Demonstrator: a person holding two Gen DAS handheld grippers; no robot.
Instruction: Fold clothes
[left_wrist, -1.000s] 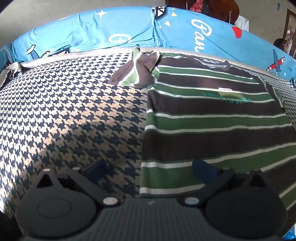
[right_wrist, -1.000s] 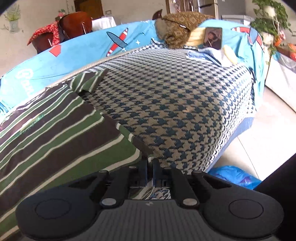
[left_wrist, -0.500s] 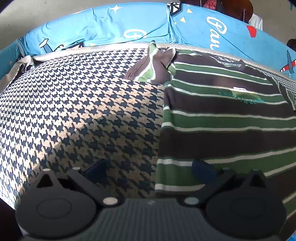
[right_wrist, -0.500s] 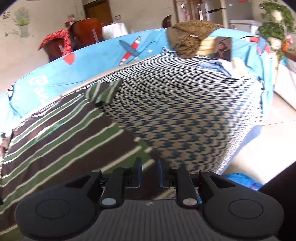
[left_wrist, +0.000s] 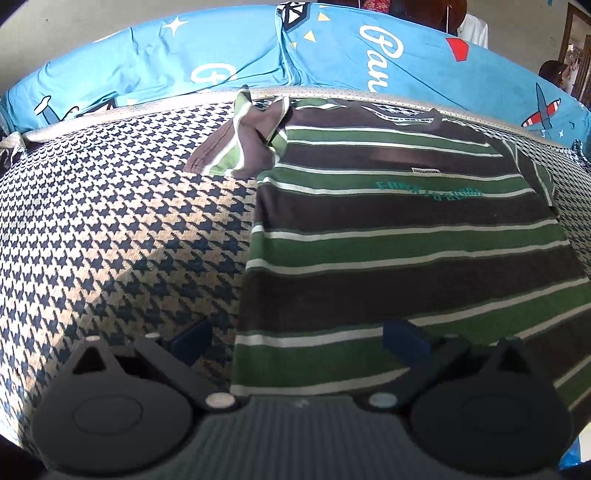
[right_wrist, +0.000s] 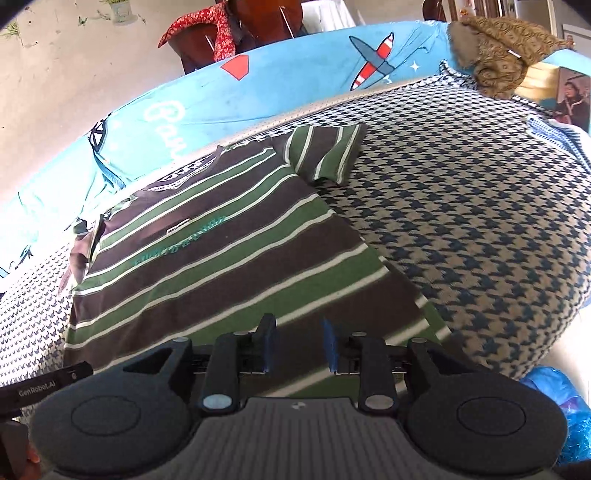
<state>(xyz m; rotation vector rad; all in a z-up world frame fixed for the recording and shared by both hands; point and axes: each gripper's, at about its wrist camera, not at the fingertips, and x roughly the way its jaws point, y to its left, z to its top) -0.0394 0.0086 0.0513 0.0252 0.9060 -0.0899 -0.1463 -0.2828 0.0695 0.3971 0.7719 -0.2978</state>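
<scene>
The striped T-shirt (right_wrist: 236, 266) is laid flat on the houndstooth cover (right_wrist: 480, 221), collar toward the blue backrest (left_wrist: 147, 66). The left gripper (left_wrist: 299, 341) is held over the hem corner, jaws spread wide. The right gripper (right_wrist: 297, 347) is parted too, nothing pinched.

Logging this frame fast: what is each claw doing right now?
Left claw: open, empty, over the striped shirt hem.
Right claw: open, holding nothing.
</scene>
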